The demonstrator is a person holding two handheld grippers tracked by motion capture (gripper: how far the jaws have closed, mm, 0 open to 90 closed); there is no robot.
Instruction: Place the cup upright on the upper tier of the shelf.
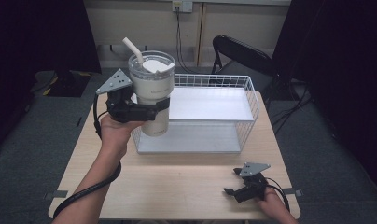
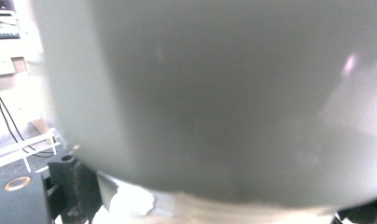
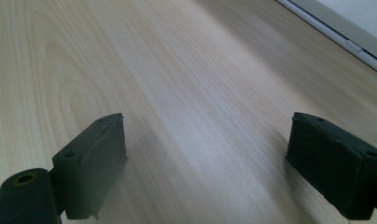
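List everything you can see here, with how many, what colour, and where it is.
Cream insulated tumbler with clear lid and straw: one, cream, held upright above the table's left side, in front of the rack's left end.
White wire two-level rack: one, white, at the table's far middle.
Light wooden table: one, pale wood, under everything.
Black folding chair: one, black, behind the table.
Wall socket with black cable: one, on the back wall.
Left gripper: one, black, clamped around the tumbler's body.
Right gripper: one, black, jaws apart, low over the table's near right corner.
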